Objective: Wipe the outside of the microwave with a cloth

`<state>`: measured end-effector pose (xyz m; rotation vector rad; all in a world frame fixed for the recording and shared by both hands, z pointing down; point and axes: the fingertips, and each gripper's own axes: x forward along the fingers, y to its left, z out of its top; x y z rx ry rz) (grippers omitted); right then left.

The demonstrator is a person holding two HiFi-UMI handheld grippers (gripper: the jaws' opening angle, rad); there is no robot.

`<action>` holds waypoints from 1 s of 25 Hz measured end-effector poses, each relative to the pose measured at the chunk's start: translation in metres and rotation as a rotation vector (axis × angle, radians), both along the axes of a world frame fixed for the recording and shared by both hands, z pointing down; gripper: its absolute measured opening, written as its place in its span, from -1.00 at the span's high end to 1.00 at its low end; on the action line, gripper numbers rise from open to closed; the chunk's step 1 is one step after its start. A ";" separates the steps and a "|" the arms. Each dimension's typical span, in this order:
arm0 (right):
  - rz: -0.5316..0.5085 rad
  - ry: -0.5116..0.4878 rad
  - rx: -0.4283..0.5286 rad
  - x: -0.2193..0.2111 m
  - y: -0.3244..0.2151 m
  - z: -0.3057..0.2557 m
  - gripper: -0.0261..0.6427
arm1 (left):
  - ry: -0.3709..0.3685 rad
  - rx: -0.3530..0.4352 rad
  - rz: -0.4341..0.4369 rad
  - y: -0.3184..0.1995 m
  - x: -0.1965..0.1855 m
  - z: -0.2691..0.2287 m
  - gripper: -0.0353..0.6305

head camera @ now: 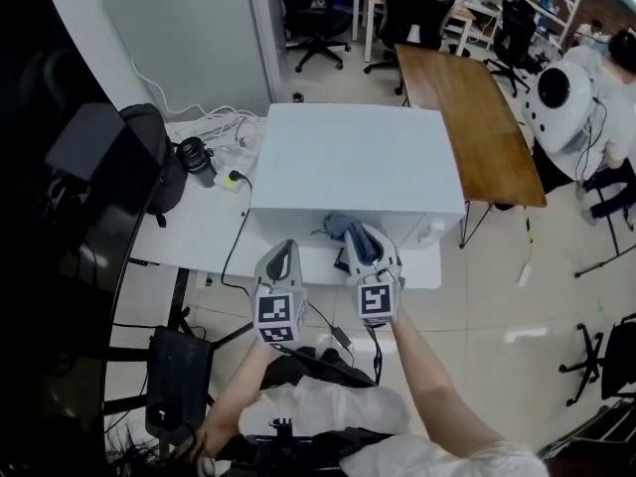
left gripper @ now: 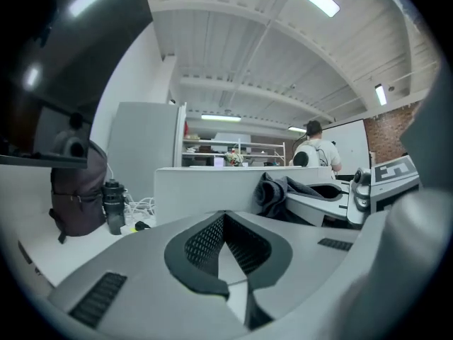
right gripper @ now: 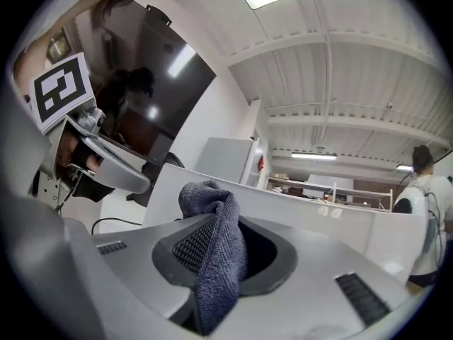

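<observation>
The white microwave (head camera: 348, 157) stands on a white table (head camera: 194, 229), its front side facing me. My right gripper (head camera: 364, 238) is shut on a grey-blue cloth (head camera: 342, 228), which bunches up between the jaws close to the microwave's front top edge. In the right gripper view the cloth (right gripper: 216, 253) hangs over the pads, with the microwave (right gripper: 318, 225) just beyond. My left gripper (head camera: 282, 250) is beside it on the left, jaws shut and empty, near the front lower edge. The left gripper view shows the microwave (left gripper: 205, 190) ahead and the cloth (left gripper: 274, 190) to the right.
A black backpack (head camera: 159, 162), a black bottle (head camera: 197, 159) and white cables (head camera: 231, 127) lie on the table left of the microwave. A wooden table (head camera: 477, 117) stands behind to the right, with a person (head camera: 596, 97) and office chairs (head camera: 313, 13) beyond.
</observation>
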<state>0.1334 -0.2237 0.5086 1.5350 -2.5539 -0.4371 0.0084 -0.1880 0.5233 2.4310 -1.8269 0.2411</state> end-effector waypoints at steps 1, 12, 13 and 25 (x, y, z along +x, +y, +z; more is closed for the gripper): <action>0.031 -0.003 -0.004 0.015 0.001 0.001 0.60 | 0.001 -0.001 0.023 0.001 0.008 -0.002 0.92; 0.353 -0.047 -0.017 0.164 0.009 -0.011 0.60 | 0.016 -0.006 0.126 0.016 0.035 -0.011 0.92; 0.367 -0.054 -0.023 0.171 0.010 -0.011 0.60 | 0.017 -0.005 0.127 0.017 0.035 -0.011 0.92; -0.096 -0.121 -0.120 -0.034 0.056 0.008 0.60 | 0.007 -0.018 0.043 0.045 -0.012 -0.007 0.92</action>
